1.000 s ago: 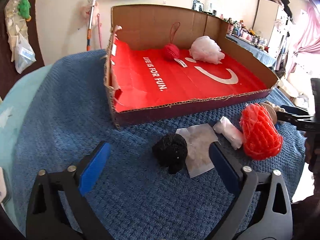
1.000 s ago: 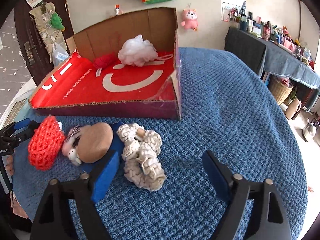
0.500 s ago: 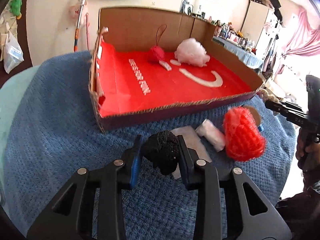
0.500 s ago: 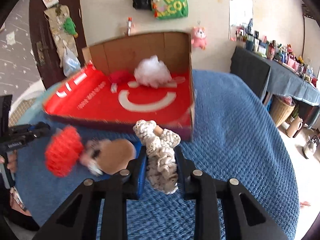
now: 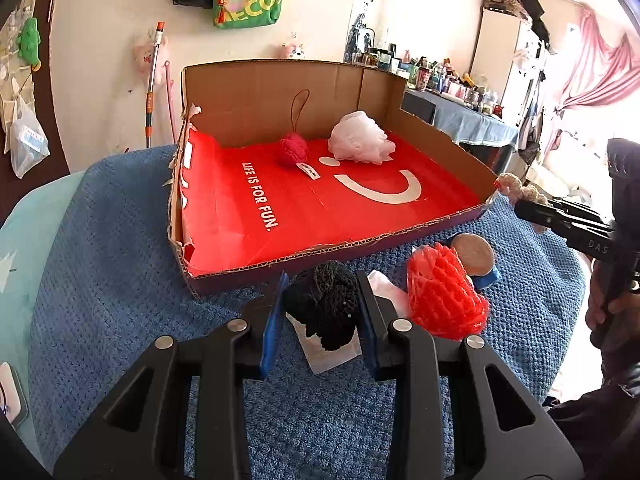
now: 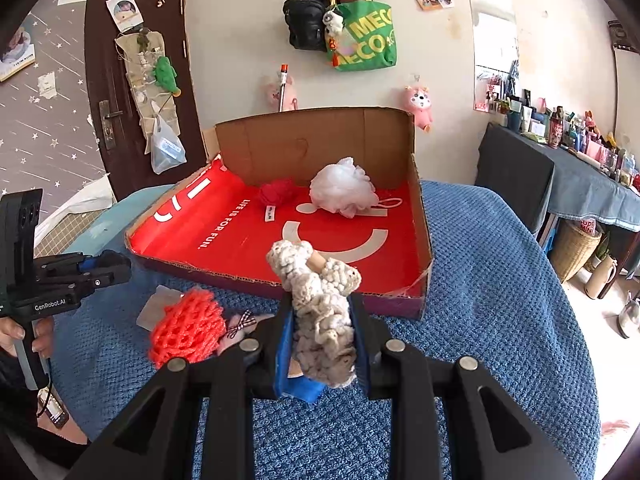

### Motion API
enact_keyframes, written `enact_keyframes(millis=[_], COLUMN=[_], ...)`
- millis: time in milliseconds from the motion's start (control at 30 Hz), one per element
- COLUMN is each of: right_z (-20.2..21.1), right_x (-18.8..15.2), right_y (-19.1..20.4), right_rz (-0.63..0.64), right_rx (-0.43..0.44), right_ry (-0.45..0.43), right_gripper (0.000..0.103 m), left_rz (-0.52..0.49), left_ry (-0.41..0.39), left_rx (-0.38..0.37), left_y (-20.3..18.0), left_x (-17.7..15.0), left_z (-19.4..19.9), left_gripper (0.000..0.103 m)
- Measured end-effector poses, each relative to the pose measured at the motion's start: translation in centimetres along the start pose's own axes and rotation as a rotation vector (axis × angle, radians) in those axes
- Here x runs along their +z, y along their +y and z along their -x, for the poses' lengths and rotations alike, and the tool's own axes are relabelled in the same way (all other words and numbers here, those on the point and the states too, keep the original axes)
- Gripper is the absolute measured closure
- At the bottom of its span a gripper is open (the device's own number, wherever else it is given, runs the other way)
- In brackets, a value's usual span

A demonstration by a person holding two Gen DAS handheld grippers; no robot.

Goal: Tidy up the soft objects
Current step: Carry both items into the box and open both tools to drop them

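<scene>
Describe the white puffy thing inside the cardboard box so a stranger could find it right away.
Start at the cardboard box with the red lining on the blue blanket. At its far wall lie two soft things side by side. The white mesh pouf is the bigger, frilly one; its neighbour is a small red yarn ball.

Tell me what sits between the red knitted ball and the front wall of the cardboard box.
In the left wrist view, only a small white tag, then bare red liner, separates the red knitted ball from the cardboard box's front wall.

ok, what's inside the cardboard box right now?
Inside the cardboard box: a red yarn ball with a hanging loop and tag, and a white mesh pouf, both near the back wall on the red liner. Under the liner is hidden.
</scene>
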State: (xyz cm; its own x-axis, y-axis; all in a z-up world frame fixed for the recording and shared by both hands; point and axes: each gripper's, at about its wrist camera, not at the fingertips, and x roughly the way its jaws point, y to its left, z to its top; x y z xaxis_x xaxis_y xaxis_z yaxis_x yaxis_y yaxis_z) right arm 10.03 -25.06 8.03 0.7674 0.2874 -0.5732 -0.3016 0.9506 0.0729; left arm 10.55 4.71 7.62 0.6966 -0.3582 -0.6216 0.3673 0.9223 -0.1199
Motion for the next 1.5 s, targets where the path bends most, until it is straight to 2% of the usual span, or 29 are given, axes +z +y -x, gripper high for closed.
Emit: enact_keyframes(millis=[233, 367, 533, 767, 900, 1067, 1500], right_z=[-1.0, -3.1, -8.2, -13.2, -15.4, -17.0, -18.7], right_x=[1.1, 3.2, 6.3, 8.2, 8.4, 8.5, 8.5], right_y=[0.0, -0.2, -1.2, -1.0, -1.1, -1.1, -1.5], right_rz=[0.018, 0.055, 0.083, 0.172, 0.200, 0.228, 0.242], right_rx=[-0.012, -0.045, -0.065, -0.110, -0.134, -0.157, -0.176], right_ry=[0.002, 0.027, 0.132, 0.266, 0.336, 0.377, 0.409], right_gripper=[0.075, 0.075, 0.075, 0.074, 0.074, 0.074, 0.073], left_rz=[0.002, -0.022, -0.061, -0.046, -0.040, -0.020, 0.006], left_ry=[-0.012, -0.008, 0.034, 0.156, 0.215, 0.271, 0.342], left_rx=[0.007, 0.011, 0.028, 0.018, 0.018, 0.037, 0.070], left_y=[0.2, 0.2, 0.7, 2.7, 3.1, 3.9, 5.0], left_x=[1.2, 3.0, 6.4, 9.8, 10.3, 10.3, 10.2], left_z=[-0.1, -1.0, -4.0, -9.4, -11.8, -14.0, -17.1], left_gripper=[0.072, 0.072, 0.072, 0.072, 0.072, 0.072, 0.072])
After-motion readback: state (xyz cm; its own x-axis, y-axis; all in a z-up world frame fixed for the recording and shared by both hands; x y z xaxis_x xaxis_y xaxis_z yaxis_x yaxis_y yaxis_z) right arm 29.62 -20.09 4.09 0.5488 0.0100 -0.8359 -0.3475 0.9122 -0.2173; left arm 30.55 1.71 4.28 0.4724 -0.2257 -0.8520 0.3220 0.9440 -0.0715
